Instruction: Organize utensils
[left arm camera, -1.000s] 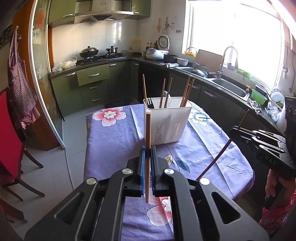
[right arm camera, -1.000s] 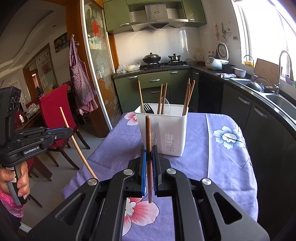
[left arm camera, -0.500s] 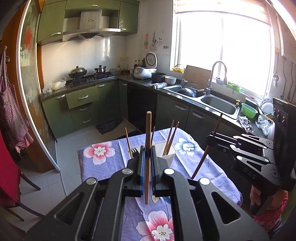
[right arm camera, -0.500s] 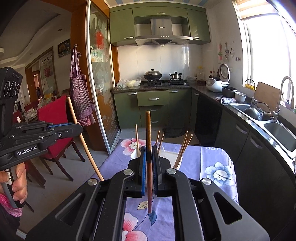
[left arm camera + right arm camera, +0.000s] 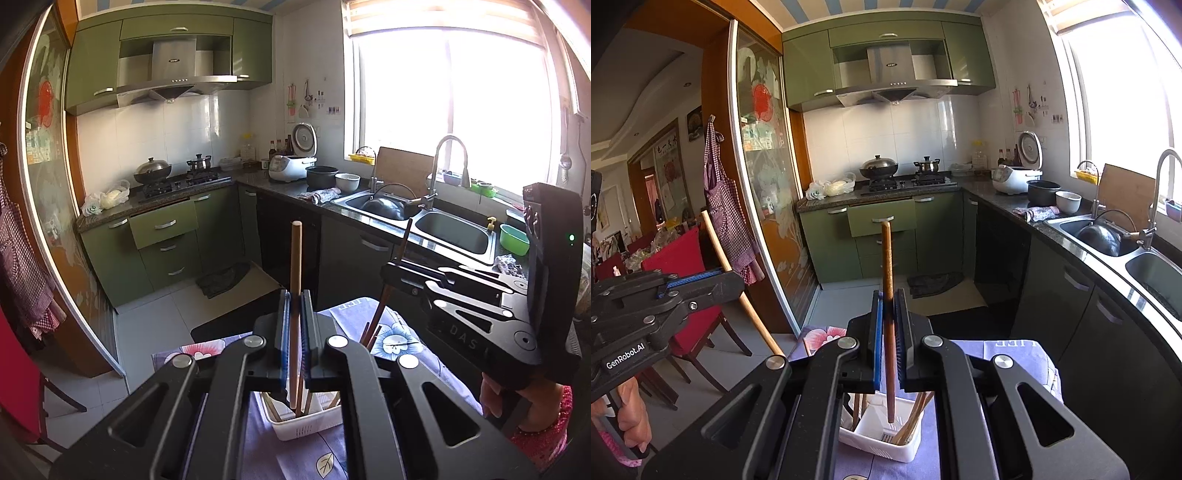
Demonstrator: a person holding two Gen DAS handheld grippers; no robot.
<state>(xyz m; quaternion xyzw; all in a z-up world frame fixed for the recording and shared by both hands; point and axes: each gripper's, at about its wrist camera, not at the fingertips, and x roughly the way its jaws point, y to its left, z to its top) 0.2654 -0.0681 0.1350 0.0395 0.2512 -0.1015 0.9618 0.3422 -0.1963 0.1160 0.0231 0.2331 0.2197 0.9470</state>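
Note:
My left gripper [image 5: 294, 325] is shut on a light wooden chopstick [image 5: 295, 266], held upright, its lower tip just above the white utensil holder [image 5: 306, 424]. My right gripper [image 5: 889, 325] is shut on a darker brown chopstick [image 5: 886, 266], upright, its tip over the same holder [image 5: 886, 443]. The holder has several chopsticks in it and stands on the purple flowered tablecloth [image 5: 391, 339]. The right gripper shows at the right of the left wrist view [image 5: 461, 295]. The left gripper shows at the left of the right wrist view [image 5: 665, 291].
Green kitchen cabinets [image 5: 882, 221], a stove with pots [image 5: 905, 177] and a counter with a sink [image 5: 454, 229] lie beyond the table. A red chair [image 5: 679, 266] stands at the left.
Both grippers have risen and moved forward over the holder, which now sits low beneath the fingers. Each still holds its chopstick upright.

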